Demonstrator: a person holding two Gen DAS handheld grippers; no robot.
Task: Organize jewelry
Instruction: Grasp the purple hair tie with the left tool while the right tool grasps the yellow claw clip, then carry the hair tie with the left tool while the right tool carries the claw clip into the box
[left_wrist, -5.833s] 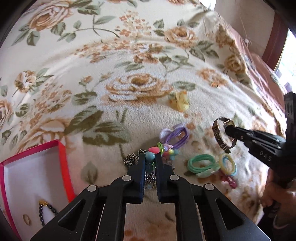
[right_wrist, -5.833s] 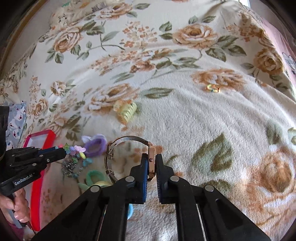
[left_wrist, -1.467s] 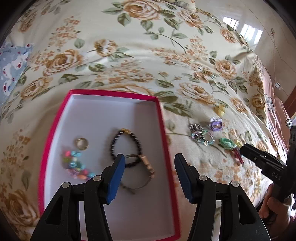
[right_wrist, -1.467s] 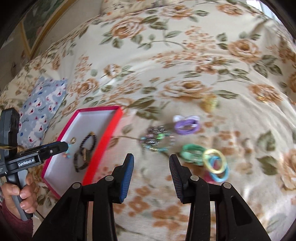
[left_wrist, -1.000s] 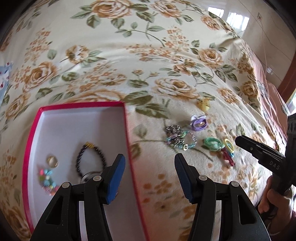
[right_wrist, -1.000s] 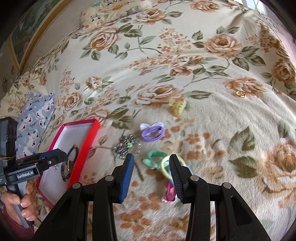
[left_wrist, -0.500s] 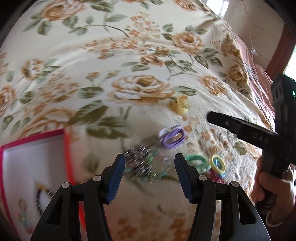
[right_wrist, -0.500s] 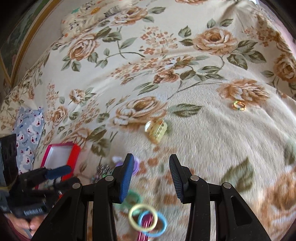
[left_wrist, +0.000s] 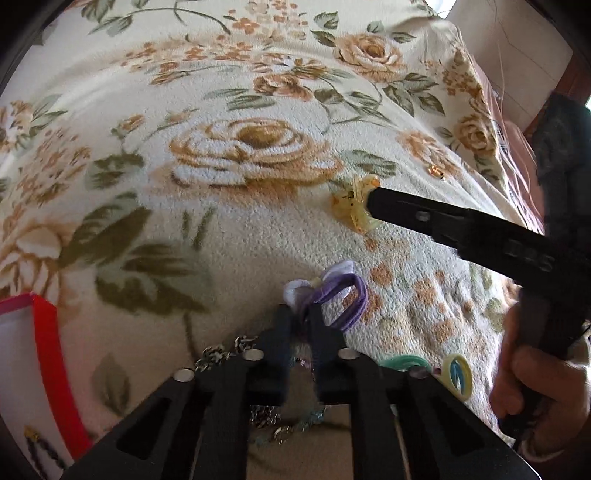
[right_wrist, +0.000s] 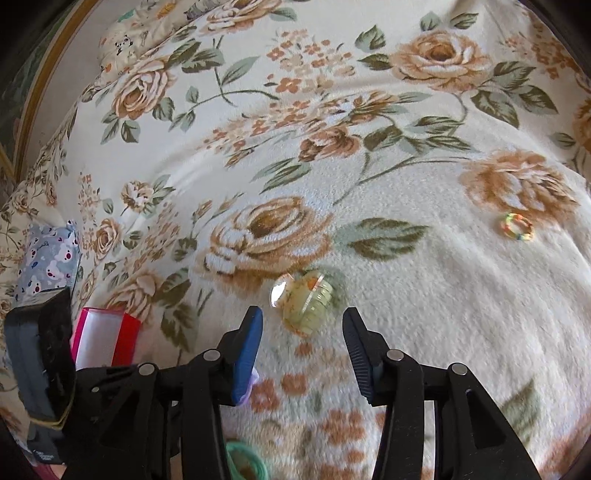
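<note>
Purple hair tie (left_wrist: 338, 299) on flowered blanket (left_wrist: 229, 236), its near loop between tips of left claw (left_wrist: 301, 314); jaws closing on it, nearly pressed together. Advice: catch band only, no blanket pile, then lift straight toward red box (left_wrist: 51, 354). Yellow clip (right_wrist: 304, 306) lies just ahead of right claw (right_wrist: 301, 332), jaws spread, opening, nothing between them.

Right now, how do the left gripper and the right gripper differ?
The left gripper is closing on the purple hair tie; the right gripper stands open, opening wider, around nothing. The yellow hair clip lies just ahead of it, untouched. Both point down at the floral blanket.
</note>
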